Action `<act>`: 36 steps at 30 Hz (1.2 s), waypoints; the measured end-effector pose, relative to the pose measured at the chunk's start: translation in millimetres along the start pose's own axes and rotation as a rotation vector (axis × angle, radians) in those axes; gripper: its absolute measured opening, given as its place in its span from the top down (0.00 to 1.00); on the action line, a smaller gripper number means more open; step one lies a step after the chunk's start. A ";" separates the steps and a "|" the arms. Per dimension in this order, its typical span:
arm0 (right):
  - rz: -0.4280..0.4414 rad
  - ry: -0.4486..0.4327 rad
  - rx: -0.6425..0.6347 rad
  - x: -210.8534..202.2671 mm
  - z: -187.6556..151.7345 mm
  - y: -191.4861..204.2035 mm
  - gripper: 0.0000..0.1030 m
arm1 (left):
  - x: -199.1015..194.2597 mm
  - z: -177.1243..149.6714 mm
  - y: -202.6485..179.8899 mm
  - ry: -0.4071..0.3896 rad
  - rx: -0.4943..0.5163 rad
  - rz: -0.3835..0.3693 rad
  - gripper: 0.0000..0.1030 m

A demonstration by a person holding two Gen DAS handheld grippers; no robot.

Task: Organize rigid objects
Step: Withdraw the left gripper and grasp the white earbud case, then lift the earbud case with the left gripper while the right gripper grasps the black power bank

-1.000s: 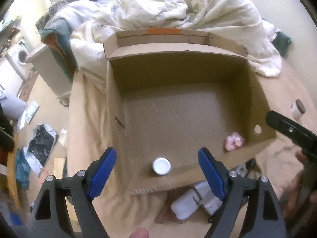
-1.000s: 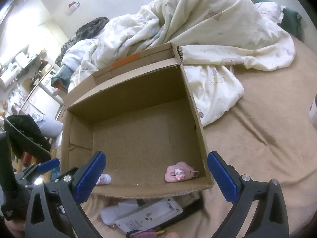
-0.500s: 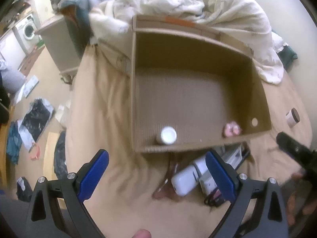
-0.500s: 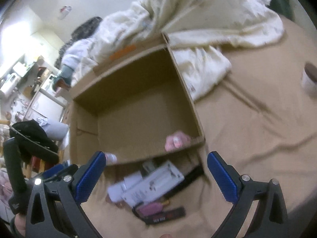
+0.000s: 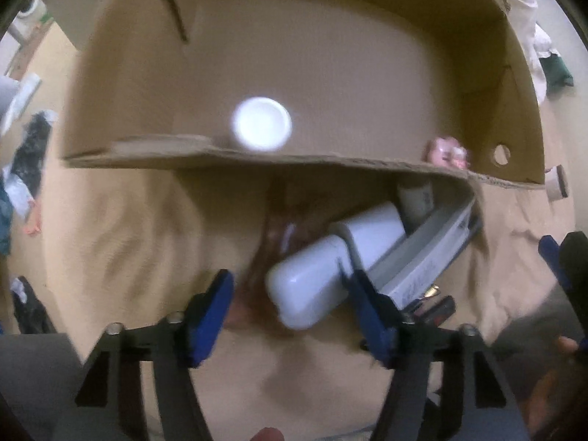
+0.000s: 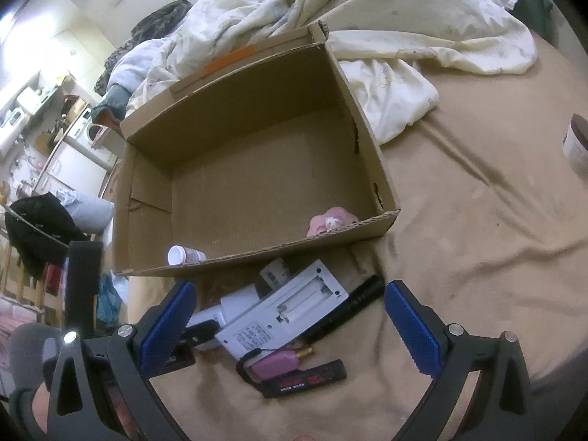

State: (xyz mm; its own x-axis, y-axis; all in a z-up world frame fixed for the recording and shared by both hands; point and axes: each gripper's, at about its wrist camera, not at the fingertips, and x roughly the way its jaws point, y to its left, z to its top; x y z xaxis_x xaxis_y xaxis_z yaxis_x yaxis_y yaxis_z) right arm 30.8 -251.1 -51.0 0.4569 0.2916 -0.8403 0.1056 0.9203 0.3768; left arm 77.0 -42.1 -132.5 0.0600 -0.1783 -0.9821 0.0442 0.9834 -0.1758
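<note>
Cardboard box (image 6: 253, 169) sits open on the tan bedspread (image 6: 477, 220), holding a white-capped bottle (image 6: 183, 255) near its 7 o'clock corner and a pink trinket (image 6: 330, 222) toward 5 o'clock. Just outside the front wall lies a pile: a white bottle (image 5: 312, 286), a white battery device (image 6: 290, 312), a black torch (image 6: 349, 305) and a pink case (image 6: 273, 364). The left gripper (image 5: 290, 305) hangs over the white bottle, its jaws just closing, half parted, with the bottle's end between them; whether the pads touch is unclear. The right gripper (image 6: 290, 327) stands wide, empty, above the pile.
</note>
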 end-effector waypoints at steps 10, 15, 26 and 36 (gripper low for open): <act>0.010 0.013 0.026 4.1 3.0 -4.9 0.00 | 2.8 -1.0 -26.1 -0.019 0.080 -0.064 0.75; -0.010 0.016 0.030 6.7 3.0 -7.9 0.00 | 8.4 3.1 -35.6 -0.008 0.100 -0.080 0.79; -0.046 0.029 0.000 12.2 0.3 -3.6 0.00 | -16.9 -14.8 -32.3 -0.040 0.121 -0.059 0.82; -0.062 0.048 -0.003 8.5 -3.1 -10.8 0.00 | -108.8 -14.9 -7.8 -0.235 0.206 0.052 0.82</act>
State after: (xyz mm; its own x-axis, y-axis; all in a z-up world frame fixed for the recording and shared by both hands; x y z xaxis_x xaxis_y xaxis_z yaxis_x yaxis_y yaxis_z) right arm 30.8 -257.8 -63.5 0.4063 0.2458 -0.8800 0.1299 0.9378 0.3219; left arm 55.2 -29.9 -25.2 0.2948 -0.1543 -0.9430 0.2351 0.9682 -0.0849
